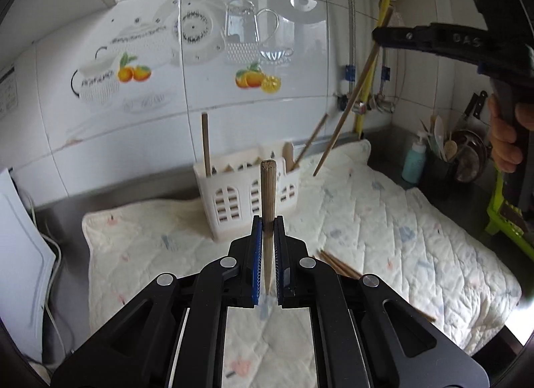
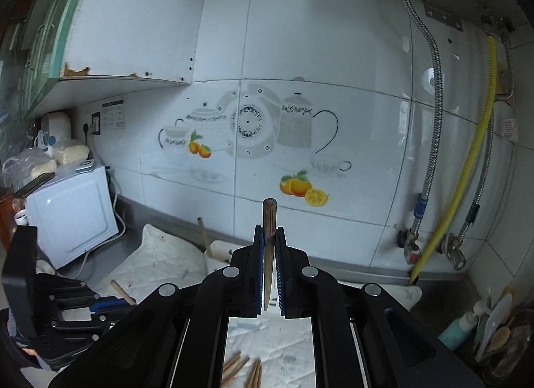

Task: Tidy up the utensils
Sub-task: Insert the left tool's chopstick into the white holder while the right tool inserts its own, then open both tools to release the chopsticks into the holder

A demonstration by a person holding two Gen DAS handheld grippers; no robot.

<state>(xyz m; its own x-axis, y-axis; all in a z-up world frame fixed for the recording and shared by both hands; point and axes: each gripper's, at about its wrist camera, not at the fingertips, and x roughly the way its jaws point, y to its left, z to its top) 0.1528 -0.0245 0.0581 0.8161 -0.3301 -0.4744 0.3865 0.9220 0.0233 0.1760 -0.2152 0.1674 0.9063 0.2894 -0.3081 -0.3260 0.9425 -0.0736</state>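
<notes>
My left gripper [image 1: 268, 221] is shut on a brown chopstick [image 1: 268, 187] that sticks up past the fingertips. Behind it a white slotted utensil holder [image 1: 247, 197] stands on a quilted cloth [image 1: 383, 221], with several sticks and a wooden spoon in it. My right gripper [image 1: 378, 35] hangs high at the upper right, shut on a second chopstick [image 1: 347, 104] slanting down toward the holder. In the right wrist view that gripper [image 2: 269, 231] clamps its chopstick [image 2: 269, 214] upright, and the left gripper [image 2: 128, 304] is low at the left. Loose chopsticks [image 1: 337, 266] [image 2: 243, 371] lie on the cloth.
A tiled wall backs the counter, with metal pipes and a yellow hose [image 2: 467, 167] at the right. A teal soap bottle [image 1: 414, 161] and a jar of spoons [image 1: 444, 147] stand in the right corner. A white appliance [image 2: 73, 217] sits at the left under a cabinet.
</notes>
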